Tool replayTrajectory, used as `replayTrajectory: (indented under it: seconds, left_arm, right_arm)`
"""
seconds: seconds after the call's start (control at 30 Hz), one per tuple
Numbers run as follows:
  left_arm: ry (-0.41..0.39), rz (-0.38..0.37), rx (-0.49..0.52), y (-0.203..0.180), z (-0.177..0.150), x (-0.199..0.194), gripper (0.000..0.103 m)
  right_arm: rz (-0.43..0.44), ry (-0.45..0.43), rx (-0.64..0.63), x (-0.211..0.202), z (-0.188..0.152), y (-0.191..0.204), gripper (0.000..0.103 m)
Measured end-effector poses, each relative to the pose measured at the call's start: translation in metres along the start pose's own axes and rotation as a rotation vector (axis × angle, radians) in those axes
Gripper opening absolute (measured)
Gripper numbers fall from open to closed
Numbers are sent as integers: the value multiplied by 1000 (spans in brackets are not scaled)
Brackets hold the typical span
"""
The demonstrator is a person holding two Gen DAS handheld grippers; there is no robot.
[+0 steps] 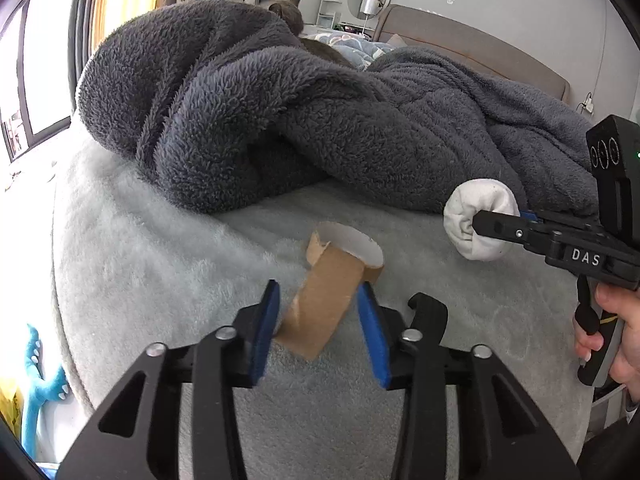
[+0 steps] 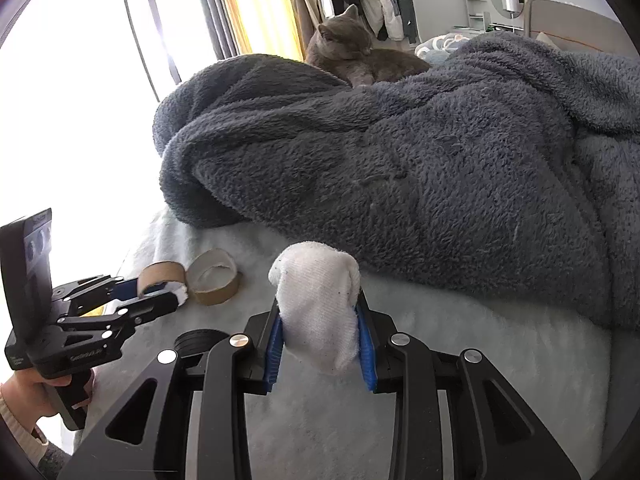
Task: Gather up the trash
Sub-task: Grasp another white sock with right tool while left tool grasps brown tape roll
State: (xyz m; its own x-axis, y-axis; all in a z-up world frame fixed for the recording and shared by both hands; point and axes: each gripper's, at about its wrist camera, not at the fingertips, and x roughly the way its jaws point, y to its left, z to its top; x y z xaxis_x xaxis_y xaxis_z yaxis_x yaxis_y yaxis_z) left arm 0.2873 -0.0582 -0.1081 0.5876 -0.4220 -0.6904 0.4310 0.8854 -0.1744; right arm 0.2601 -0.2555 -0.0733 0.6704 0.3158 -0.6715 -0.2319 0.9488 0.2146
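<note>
The left gripper (image 1: pixel 318 320) had its blue-padded fingers (image 1: pixel 266 320) narrowed around a brown cardboard tube (image 1: pixel 324 300), the pads at or just off its sides; contact could not be confirmed. The tube's long axis ran away from the fingers, tilted, far end raised. A second, shorter cardboard ring (image 2: pixel 212 278) lay just beside it, open end up. The right gripper (image 2: pixel 320 334) held its fingers (image 2: pixel 366 344) clamped on a balled white sock (image 2: pixel 320 304), lifted off the surface. All lay over a pale fleece-covered bed (image 1: pixel 160 260). Behind, a rumpled dark grey blanket (image 1: pixel 280 120) was heaped, a grey cat (image 2: pixel 352 54) resting beyond it. A bright window (image 2: pixel 80 80) stood at left.
</note>
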Motion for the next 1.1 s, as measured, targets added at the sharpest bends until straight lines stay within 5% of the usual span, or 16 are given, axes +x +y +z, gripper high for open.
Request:
replayTrajectory:
  seconds: [0.37, 1.1]
  left_arm:
    - [-8, 28, -17, 0, -3, -14, 19]
    - [-47, 75, -118, 3, -48, -96, 18]
  right_arm:
    - [41, -18, 29, -14, -4, 24, 32]
    - [61, -29, 16, -75, -43, 87, 32]
